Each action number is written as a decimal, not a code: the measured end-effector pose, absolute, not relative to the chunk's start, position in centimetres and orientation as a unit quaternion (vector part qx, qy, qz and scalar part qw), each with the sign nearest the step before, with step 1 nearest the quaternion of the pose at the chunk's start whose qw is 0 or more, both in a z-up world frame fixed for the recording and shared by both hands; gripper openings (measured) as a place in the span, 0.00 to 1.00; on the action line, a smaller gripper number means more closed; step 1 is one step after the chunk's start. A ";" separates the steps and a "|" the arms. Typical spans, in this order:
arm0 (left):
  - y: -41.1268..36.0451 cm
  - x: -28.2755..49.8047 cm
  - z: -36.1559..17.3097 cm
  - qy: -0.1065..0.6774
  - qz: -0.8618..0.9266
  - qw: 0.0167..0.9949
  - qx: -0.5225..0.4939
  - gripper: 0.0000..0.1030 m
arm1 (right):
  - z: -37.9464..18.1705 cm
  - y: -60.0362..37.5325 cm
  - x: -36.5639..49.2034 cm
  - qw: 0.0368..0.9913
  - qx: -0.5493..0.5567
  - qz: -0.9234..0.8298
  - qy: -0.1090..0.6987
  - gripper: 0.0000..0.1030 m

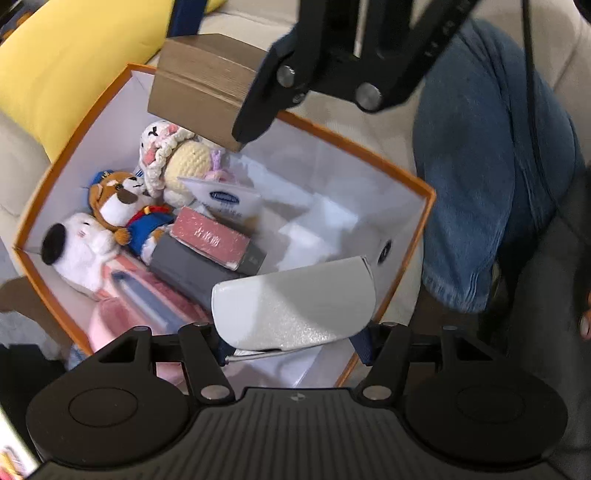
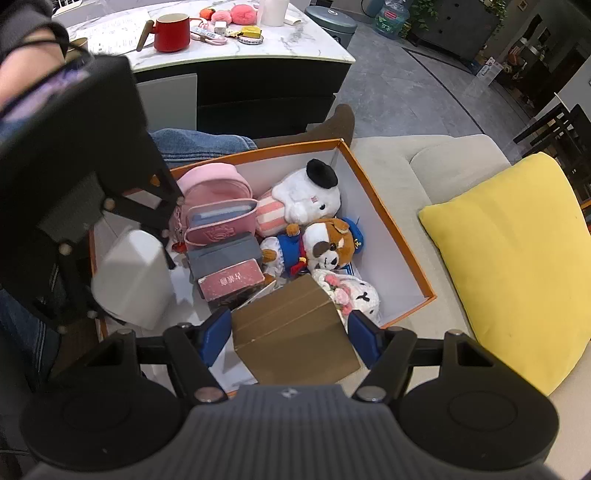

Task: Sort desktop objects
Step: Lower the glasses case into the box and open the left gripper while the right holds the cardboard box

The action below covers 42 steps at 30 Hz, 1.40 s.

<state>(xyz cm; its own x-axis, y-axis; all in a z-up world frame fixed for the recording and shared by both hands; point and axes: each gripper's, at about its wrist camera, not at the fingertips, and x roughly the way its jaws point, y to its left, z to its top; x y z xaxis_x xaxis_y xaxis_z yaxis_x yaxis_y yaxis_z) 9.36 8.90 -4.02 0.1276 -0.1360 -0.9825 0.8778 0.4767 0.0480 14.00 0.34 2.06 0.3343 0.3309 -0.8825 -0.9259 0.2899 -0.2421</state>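
An orange-rimmed white box [image 1: 424, 236] [image 2: 391, 221] sits on a beige sofa. Inside lie a white plush dog [image 1: 79, 251] [image 2: 306, 192], a brown plush dog in blue [image 1: 125, 206] [image 2: 325, 243], a crocheted doll [image 1: 173, 155] [image 2: 354, 291], a pink pouch [image 2: 218, 206], and a red box [image 1: 210, 236] [image 2: 232, 282] on a grey box [image 1: 188, 266] [image 2: 225, 253]. My left gripper [image 1: 295, 332] is shut on a white case [image 1: 295, 302] [image 2: 133, 273] above the box. My right gripper [image 2: 290, 328] is shut on a brown cardboard box [image 2: 291, 328] [image 1: 199, 81] above the box's other end.
A yellow cushion [image 2: 517, 251] [image 1: 74, 62] rests on the sofa beside the box. The person's jeans-clad leg [image 1: 480, 166] lies along the box. A marble table [image 2: 303, 40] behind holds a red mug [image 2: 171, 31] and small items.
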 end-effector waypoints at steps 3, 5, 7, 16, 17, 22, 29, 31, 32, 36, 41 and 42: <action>8.4 9.6 -4.6 0.550 -0.375 0.653 0.363 0.68 | 2.4 0.4 13.8 0.713 -0.399 0.444 0.369 0.69; 8.1 9.7 -5.2 0.549 -0.371 0.656 0.361 0.68 | 2.5 0.3 13.6 0.713 -0.399 0.444 0.367 0.69; 8.1 9.8 -5.3 0.544 -0.372 0.667 0.348 0.68 | 2.6 0.1 13.5 0.713 -0.401 0.443 0.366 0.69; 8.1 9.5 -5.2 0.523 -0.377 0.707 0.292 0.68 | 2.2 -0.8 13.0 0.710 -0.404 0.438 0.375 0.69; 8.4 9.4 -5.2 0.522 -0.372 0.714 0.282 0.68 | 2.2 -0.9 12.9 0.710 -0.404 0.438 0.376 0.69; 9.6 8.7 -4.6 0.523 -0.345 0.736 0.257 0.69 | 2.2 -1.0 12.6 0.709 -0.403 0.441 0.375 0.69; 12.0 8.4 -2.8 0.538 -0.273 0.779 0.168 0.69 | 1.9 -0.6 12.4 0.709 -0.397 0.447 0.374 0.69; 12.7 8.7 -2.7 0.563 -0.244 0.779 0.131 0.69 | 1.8 -0.5 12.2 0.708 -0.398 0.449 0.372 0.69; 13.1 8.9 -2.5 0.576 -0.230 0.776 0.111 0.69 | 1.9 -0.4 12.1 0.708 -0.399 0.451 0.370 0.69; 14.2 9.2 -2.3 0.603 -0.197 0.770 0.062 0.70 | 2.0 -0.4 11.9 0.709 -0.396 0.455 0.366 0.69; 15.2 9.4 -2.5 0.629 -0.174 0.757 0.032 0.69 | 1.9 -0.8 11.6 0.712 -0.393 0.454 0.365 0.68; 15.3 9.4 -2.6 0.632 -0.171 0.755 0.032 0.69 | 1.9 -0.9 11.6 0.711 -0.393 0.454 0.365 0.68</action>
<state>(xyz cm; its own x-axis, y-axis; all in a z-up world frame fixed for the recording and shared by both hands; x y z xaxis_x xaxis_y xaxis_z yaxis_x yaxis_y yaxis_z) 9.43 15.28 -2.62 0.1415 -0.2186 -0.9655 0.2985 0.9393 -0.1690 11.61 -0.92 1.87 0.3213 0.3583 -0.8766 -0.9328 0.2794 -0.2277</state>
